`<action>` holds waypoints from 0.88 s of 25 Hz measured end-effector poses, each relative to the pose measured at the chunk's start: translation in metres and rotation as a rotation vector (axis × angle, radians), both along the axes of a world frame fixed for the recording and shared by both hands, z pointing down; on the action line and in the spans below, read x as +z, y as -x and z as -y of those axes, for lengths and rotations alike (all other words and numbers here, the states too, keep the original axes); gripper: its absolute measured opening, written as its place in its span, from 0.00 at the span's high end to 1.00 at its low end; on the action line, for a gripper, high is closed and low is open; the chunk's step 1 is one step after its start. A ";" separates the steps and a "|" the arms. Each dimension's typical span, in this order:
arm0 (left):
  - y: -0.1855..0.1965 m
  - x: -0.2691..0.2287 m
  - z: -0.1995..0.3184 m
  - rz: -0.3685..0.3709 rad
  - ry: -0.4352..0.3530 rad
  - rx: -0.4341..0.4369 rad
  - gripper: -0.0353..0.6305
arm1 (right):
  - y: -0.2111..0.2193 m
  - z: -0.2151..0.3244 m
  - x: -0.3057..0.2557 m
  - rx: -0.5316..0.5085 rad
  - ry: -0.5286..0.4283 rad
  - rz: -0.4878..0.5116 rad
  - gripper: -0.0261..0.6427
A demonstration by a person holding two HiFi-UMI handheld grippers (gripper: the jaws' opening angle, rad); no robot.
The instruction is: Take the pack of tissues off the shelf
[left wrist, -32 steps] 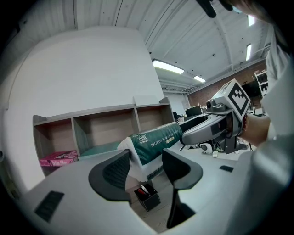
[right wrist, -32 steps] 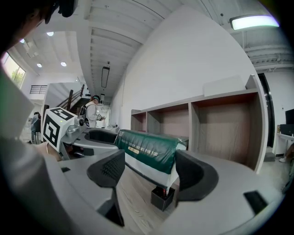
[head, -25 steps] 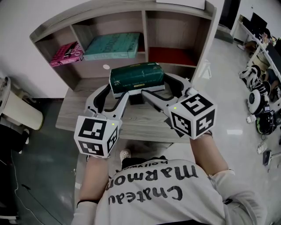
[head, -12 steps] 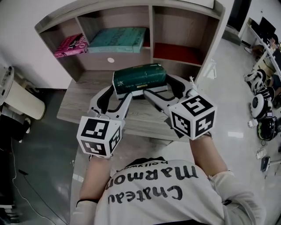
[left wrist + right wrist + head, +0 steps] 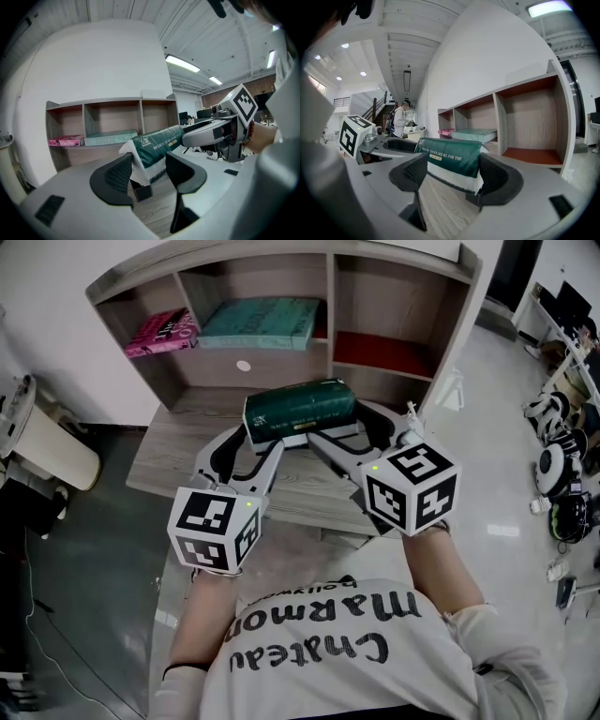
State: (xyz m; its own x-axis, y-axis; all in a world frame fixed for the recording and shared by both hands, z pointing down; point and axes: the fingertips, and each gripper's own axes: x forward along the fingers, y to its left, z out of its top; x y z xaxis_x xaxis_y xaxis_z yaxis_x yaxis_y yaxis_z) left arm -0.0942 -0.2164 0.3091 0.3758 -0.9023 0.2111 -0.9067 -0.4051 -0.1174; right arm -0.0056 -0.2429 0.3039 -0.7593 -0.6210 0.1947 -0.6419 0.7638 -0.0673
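Green film wraps the pack [image 5: 300, 409], with white tissue showing at its ends, so I'd judge it light, soft and squashy. The film looks slick enough to slide under a loose grip. The short ends look like the best places to take hold, squeezing gently so it doesn't crumple.

It is out of the shelf [image 5: 328, 296], in front of it and over the tabletop [image 5: 178, 460], carried crosswise between both tools. The left gripper [image 5: 149, 164] has its jaws clamped on the pack's left end, and the right gripper [image 5: 452, 172] has its jaws clamped on the right end. A small black box [image 5: 140, 191] sits just beneath; I cannot tell whether they touch.

In the shelf, the left compartment holds a pink book [image 5: 161, 332] and the middle one a teal box [image 5: 261, 322]. The right one shows only a red liner [image 5: 382, 352].
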 end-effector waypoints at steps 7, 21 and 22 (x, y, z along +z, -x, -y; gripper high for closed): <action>0.012 -0.021 -0.020 0.008 -0.044 0.000 0.62 | 0.011 -0.020 -0.020 0.005 -0.042 0.018 0.46; 0.039 -0.042 -0.067 0.019 -0.101 0.008 0.62 | 0.037 -0.069 -0.045 0.014 -0.094 0.052 0.47; 0.041 -0.044 -0.069 0.018 -0.102 0.007 0.62 | 0.039 -0.072 -0.046 0.012 -0.097 0.052 0.47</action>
